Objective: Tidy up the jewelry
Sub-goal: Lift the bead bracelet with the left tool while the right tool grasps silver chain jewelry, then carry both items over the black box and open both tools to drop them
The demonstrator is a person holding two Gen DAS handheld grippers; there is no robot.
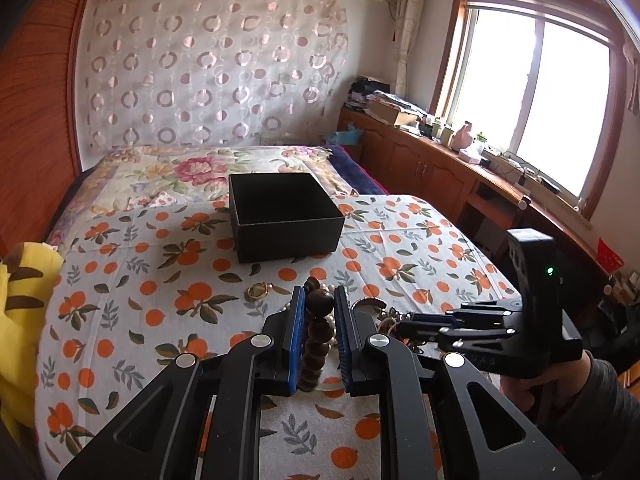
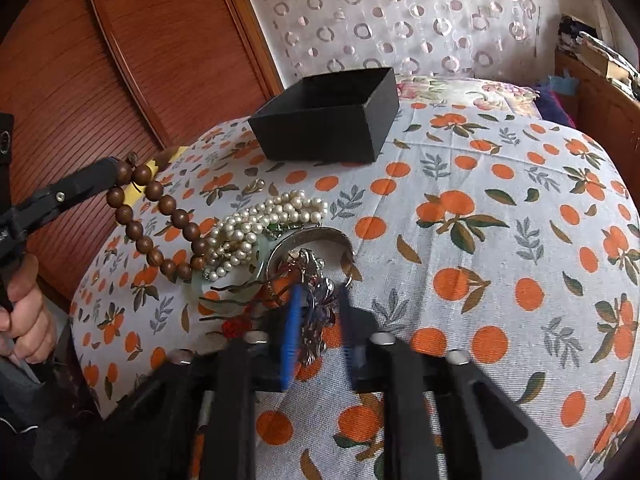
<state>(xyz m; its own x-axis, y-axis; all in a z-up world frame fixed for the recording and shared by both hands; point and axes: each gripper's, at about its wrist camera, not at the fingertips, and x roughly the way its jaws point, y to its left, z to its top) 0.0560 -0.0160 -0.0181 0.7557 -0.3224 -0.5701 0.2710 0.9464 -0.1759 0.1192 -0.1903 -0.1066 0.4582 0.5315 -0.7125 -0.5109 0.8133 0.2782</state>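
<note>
Left gripper (image 1: 316,336) clamps the beads (image 2: 154,224), lifted beside the pile; right gripper (image 2: 318,328) pinches a silver piece (image 2: 314,280). Mid-pickup, I judge; next, both need carrying to the box (image 1: 282,216).

The right gripper (image 2: 318,300) is motion-blurred in its own view, so whether its pads truly press the tangled silver piece (image 2: 314,280) between them cannot be told. In the left wrist view, the left gripper (image 1: 316,304) hides most of the jewelry pile (image 1: 384,316). The black box (image 1: 282,212) keeps its inside in shadow.
</note>
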